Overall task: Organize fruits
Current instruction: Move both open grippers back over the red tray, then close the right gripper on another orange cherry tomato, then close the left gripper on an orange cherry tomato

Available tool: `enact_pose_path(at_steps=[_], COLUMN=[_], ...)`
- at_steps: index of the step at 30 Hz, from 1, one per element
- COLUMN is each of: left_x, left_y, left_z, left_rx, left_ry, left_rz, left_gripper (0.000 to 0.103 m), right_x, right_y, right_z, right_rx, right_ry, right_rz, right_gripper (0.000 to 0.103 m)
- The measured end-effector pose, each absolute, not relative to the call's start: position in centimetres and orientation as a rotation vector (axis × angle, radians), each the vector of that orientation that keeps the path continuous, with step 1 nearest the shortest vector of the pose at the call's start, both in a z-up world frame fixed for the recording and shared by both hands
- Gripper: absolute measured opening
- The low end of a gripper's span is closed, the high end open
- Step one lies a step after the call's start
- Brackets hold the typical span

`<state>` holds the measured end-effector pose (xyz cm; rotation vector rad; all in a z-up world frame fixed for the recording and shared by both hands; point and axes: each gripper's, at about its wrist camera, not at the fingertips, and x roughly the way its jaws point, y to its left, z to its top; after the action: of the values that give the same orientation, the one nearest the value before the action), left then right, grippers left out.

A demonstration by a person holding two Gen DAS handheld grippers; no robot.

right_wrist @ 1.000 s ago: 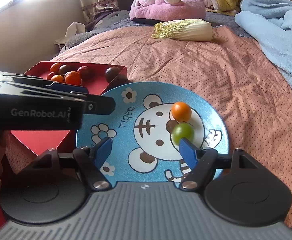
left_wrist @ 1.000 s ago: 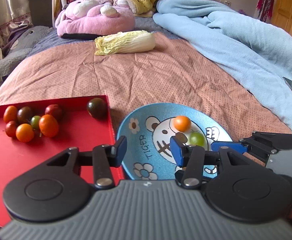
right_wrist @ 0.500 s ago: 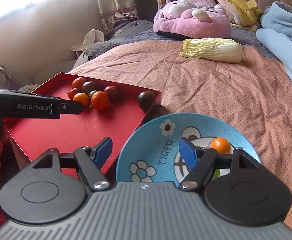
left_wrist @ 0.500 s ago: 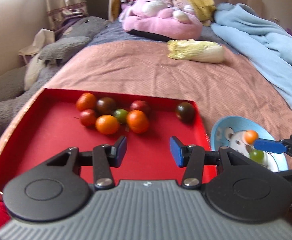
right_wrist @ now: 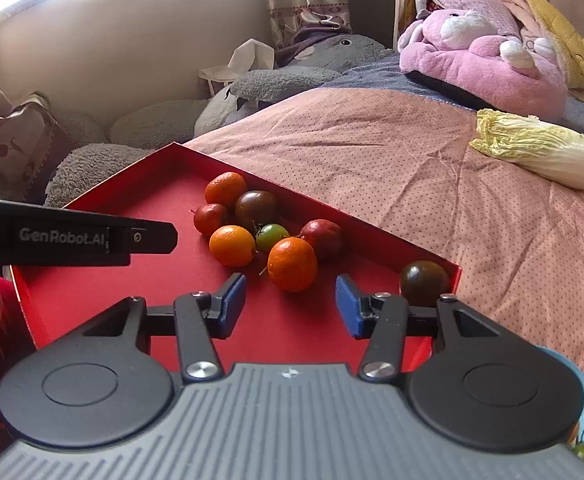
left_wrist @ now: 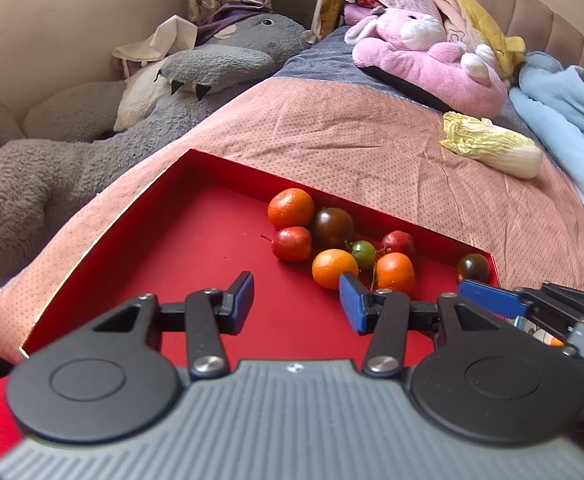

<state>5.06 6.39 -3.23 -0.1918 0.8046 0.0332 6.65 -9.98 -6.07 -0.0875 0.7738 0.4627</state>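
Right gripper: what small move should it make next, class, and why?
Probably ease the right gripper forward onto the nearest orange fruit. Its jaws, which have just been closing, hold nothing, and that fruit lies just ahead of the gap in the red tray.

Both wrist views look steeply down, close, sharing the red tray [left_wrist: 139,216].

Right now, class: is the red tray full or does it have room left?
Room left. The red tray holds a cluster of small fruits near its far wall and one dark fruit in a corner; the near floor is bare.
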Motion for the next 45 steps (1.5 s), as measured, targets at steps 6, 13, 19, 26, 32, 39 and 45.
enact_pose_path(at_steps=[6, 13, 19, 26, 32, 39, 45], left_x=[5.7, 6.2, 6.7, 8.4, 10.0, 10.7, 10.7], left_y=[6.8, 6.3, 5.6, 3.6, 2.7, 2.6, 2.8], left_z=[-3.8, -4.3, -4.7, -5.9, -7.3, -7.4, -7.3], left_rx=[-0.23, -0.227, -0.205, -0.113, -0.049, -0.048, -0.062], left_ry=[0.829, 0.849, 0.863, 0.899, 0.922, 0.905, 0.899], left_rz=[0.036, -0.001, -0.028, -0.041, -0.016, -0.025, -0.029], left_gripper=[0.05, 0.05, 0.05, 0.05, 0.05, 0.046, 0.039], right_x=[9.5, 10.9, 9.3, 5.8, 4.2, 3.7, 3.4], right_y=[-7.5, -7.2, -9.0, -12.0, -12.5, -12.3, -12.4], right_z=[-7.5, -9.0, -8.6, -8.2, -8.6, -8.8, -8.6], right_rx=[-0.138, -0.147, -0.117, -0.073, -0.056, -0.06, -0.06], right_ry=[0.809, 0.843, 0.843, 0.851, 0.867, 0.869, 0.873], right_rz=[0.472, 0.458, 0.449, 0.424, 0.422, 0.418, 0.414], right_gripper=[0.054, 0.041, 0.041, 0.041, 0.04, 0.04, 0.04])
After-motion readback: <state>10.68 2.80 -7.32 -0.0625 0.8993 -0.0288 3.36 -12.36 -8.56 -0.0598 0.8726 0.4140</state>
